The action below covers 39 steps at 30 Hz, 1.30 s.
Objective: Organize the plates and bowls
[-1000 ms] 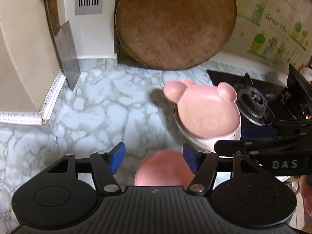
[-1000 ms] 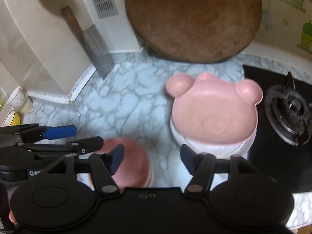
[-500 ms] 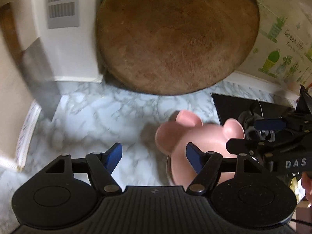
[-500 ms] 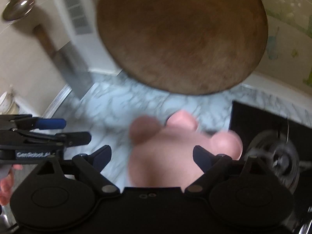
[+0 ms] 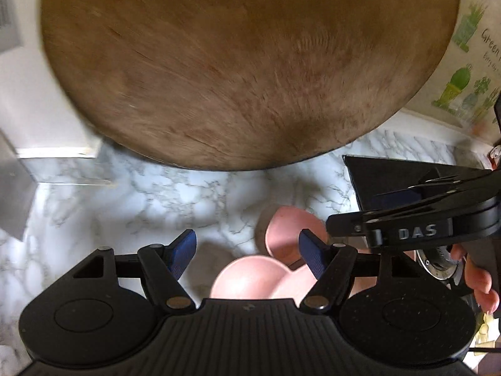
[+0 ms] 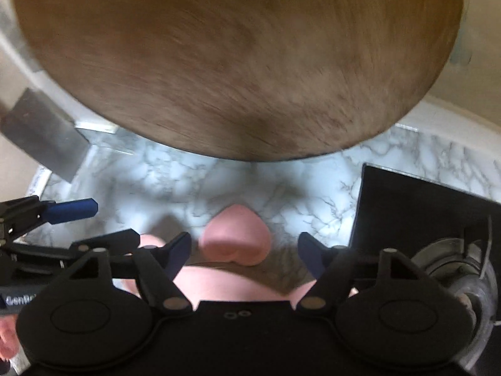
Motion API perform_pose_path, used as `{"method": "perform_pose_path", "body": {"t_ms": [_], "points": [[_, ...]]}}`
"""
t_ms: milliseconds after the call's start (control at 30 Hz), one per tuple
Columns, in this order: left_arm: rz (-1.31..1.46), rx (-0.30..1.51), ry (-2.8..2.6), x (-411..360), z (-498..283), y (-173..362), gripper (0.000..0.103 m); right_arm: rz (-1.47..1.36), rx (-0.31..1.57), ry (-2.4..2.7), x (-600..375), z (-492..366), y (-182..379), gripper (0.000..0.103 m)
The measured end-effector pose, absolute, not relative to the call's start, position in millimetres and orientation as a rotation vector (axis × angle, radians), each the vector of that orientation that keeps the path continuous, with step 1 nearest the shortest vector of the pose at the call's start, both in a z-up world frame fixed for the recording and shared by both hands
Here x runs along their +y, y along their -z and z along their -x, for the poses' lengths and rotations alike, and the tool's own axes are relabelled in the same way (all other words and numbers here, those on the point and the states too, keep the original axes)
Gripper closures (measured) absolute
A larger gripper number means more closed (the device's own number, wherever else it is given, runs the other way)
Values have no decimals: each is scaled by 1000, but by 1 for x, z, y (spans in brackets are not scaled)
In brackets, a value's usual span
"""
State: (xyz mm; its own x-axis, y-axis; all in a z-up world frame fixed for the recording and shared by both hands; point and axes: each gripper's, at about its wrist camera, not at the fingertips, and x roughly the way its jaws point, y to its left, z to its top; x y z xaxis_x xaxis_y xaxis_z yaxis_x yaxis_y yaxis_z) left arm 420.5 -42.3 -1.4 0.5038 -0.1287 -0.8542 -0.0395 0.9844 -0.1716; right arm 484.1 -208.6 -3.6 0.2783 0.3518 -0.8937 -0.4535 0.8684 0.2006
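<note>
A pink bear-shaped plate (image 5: 247,279) lies on the marble counter (image 5: 141,200), just below both grippers. My left gripper (image 5: 249,252) hangs open over the plate's left ear, with its blue pads clear of it. My right gripper (image 6: 244,253) is closing; the plate's other ear (image 6: 235,238) shows between its fingers, and the pads do not touch it. Each gripper also appears from the side in the other's view. Most of the plate is hidden under the gripper bodies.
A big round wooden board (image 5: 244,62) leans on the wall straight ahead, very close. A black gas hob (image 6: 422,213) with a burner (image 6: 454,266) lies to the right. A cleaver blade (image 6: 43,131) stands at the left wall. A person's fingers (image 5: 479,282) hold the right gripper.
Both grippers have moved forward and down towards the wooden board. The bear plate has slid to the bottom of both views, and the pink bowl has dropped out of sight.
</note>
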Motion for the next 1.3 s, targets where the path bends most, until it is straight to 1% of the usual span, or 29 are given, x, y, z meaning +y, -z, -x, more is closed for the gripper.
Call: {"method": "perform_pose_path", "body": {"t_ms": [100,233,267,333,367,433,567,633,667,733,767,933,1133,1300], "points": [[169,1078,52,-45,-435,18,31,101,1205,-534,-211,-497,24,45],[209,1115,62,-42,-451,37,33,106,1238,-527,-213,-507,41,55],[211,1125,63,-42,-455,40,36,110,1244,-530,-213,-508,44,57],[212,1146,73,-42,-462,47,46,118,1254,-537,-212,-509,50,64],[218,1157,77,-43,-465,50,49,121,1257,-540,-212,-510,53,66],[219,1181,85,-44,-471,56,59,126,1263,-548,-210,-510,57,73],[189,1212,106,-51,-479,61,69,131,1270,-553,-209,-511,63,82],[187,1228,113,-53,-481,65,78,140,1276,-559,-208,-512,66,86],[187,1232,114,-54,-481,66,79,145,1276,-559,-208,-512,67,87],[181,1241,112,-56,-482,69,86,140,1277,-565,-207,-512,67,90],[186,1240,112,-56,-482,69,87,135,1278,-567,-207,-512,68,90],[196,1223,113,-58,-481,67,98,136,1277,-582,-204,-512,70,99],[194,1191,101,-58,-483,59,100,134,1245,-575,-200,-512,66,102],[190,1152,83,-56,-487,40,100,124,1195,-582,-197,-512,50,102]]}}
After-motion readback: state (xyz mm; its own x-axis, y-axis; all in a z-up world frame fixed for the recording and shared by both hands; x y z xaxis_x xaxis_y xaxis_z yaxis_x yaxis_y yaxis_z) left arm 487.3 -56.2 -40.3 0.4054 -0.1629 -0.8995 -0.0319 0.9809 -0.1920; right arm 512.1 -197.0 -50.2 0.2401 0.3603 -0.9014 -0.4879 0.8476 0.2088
